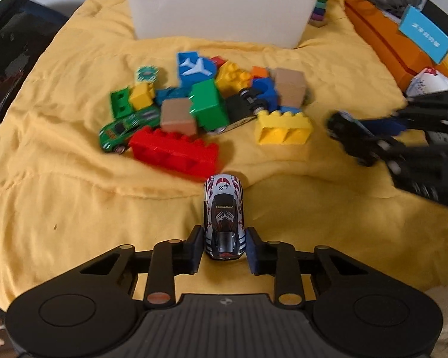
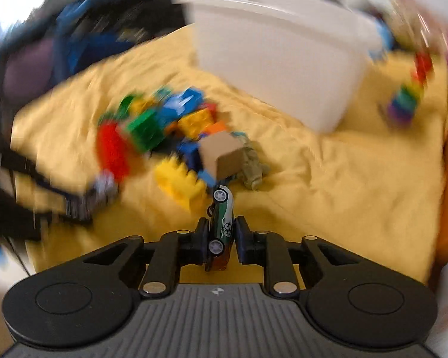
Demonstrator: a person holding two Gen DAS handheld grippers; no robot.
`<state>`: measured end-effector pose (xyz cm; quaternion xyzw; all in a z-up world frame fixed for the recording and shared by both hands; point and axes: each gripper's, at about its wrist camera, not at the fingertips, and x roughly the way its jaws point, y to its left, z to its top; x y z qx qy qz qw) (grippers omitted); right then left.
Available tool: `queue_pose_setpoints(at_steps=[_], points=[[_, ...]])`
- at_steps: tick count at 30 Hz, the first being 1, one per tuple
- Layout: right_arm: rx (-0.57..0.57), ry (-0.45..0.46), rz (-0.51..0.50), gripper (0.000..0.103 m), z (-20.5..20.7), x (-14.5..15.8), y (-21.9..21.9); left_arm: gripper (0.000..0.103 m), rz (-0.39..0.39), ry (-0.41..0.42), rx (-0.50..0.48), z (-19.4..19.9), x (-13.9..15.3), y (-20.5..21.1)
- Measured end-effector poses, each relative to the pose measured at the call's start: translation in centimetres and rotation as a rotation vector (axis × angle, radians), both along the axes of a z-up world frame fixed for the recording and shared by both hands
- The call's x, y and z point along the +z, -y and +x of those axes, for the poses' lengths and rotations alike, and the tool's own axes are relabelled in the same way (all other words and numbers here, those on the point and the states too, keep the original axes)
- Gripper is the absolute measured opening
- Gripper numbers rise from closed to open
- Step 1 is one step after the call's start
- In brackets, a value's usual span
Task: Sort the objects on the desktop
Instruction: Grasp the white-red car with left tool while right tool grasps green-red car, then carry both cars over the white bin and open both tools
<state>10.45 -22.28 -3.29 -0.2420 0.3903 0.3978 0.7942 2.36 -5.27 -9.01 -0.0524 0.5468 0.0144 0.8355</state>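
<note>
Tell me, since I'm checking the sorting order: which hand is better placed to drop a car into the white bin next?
Probably the right. The right gripper already clamps the green-striped toy car, off the yellow cloth. The left gripper only straddles the white toy car, gap showing. The white bin is ahead.

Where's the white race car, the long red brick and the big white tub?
white race car (image 1: pixel 224 208), left wrist view, roof.
long red brick (image 1: pixel 176 152), left wrist view, front side.
big white tub (image 1: pixel 221 6), left wrist view, front wall.

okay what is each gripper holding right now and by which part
The right gripper clamps a dark toy car, turned on edge, across roof and underside. The left gripper straddles the white car's rear sides; whether it grips cannot be told.
</note>
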Motion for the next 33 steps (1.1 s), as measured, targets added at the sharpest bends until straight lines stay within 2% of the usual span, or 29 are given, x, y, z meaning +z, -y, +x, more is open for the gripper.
queue_pose_setpoints(at_steps=[3, 5, 9, 13, 17, 21, 26, 31, 33], points=[[0.130, 0.164, -0.169, 0.021, -2.5, -1.1, -0.4, 0.034, 0.008, 0.009, 0.012, 0.0, 0.0, 0.3], [0.179, 0.199, -0.194, 0.024, -3.8, -1.7, -0.4, 0.035, 0.028, 0.020, 0.007, 0.0, 0.0, 0.8], [0.194, 0.177, -0.128, 0.035, -5.3, -1.2, -0.1, 0.037, 0.042, 0.027, 0.005, -0.1, -0.2, 1.1], [0.143, 0.141, -0.090, 0.035, -4.6, -1.1, 0.1, 0.033, 0.047, 0.044, 0.004, -0.5, 0.0, 1.1], [0.079, 0.052, -0.044, 0.038, -3.2, -1.4, 0.3, 0.033, 0.044, 0.060, 0.002, -0.7, -0.1, 1.0], [0.066, -0.011, -0.029, 0.033, -3.2, -2.0, 0.5, 0.033, 0.033, 0.075, -0.011, -1.0, 0.6, 0.5], [0.007, -0.025, 0.015, 0.033, -2.7, -0.8, 0.9, 0.033, 0.016, 0.173, -0.038, -0.4, 4.5, -0.9], [-0.086, 0.015, 0.078, 0.033, -0.9, 1.8, 0.2, 0.033, 0.018, 0.288, -0.073, 2.2, 8.7, -3.2], [-0.116, 0.065, 0.102, 0.033, 0.0, 3.3, -0.5, 0.033, 0.025, 0.328, -0.092, 3.9, 10.2, -4.2]])
